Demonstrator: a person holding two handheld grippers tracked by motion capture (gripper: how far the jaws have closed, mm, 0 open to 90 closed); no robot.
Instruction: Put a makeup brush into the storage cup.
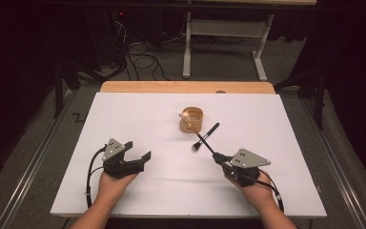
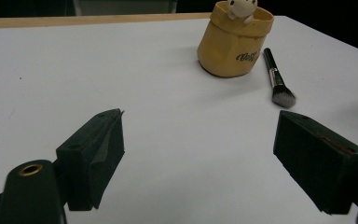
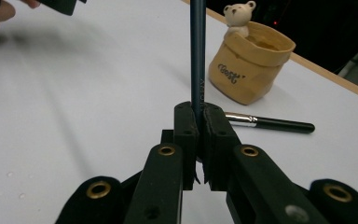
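Right gripper [image 3: 198, 122] jaws pinching thin dark stick [image 3: 197, 56], possibly pencil or brush handle. Left gripper [image 2: 198, 154] jaws spread, idle. Tan bear-trimmed pouch [image 1: 191, 119] mid-table; black makeup brush [image 1: 205, 137] beside it. Likely step: loading pouch; next needs lift, aim at mouth.

A tan, sack-shaped holder [image 1: 191, 120] with dark lettering and a small cream bear figure [image 3: 239, 16] at its rim stands upright on the far middle of the white table. Just beside it lies a black makeup brush [image 2: 275, 80], bristles toward the person. A second, thin dark handle [image 3: 197, 56] is clamped between the right gripper's [image 3: 200, 122] jaws, pointing toward the holder.
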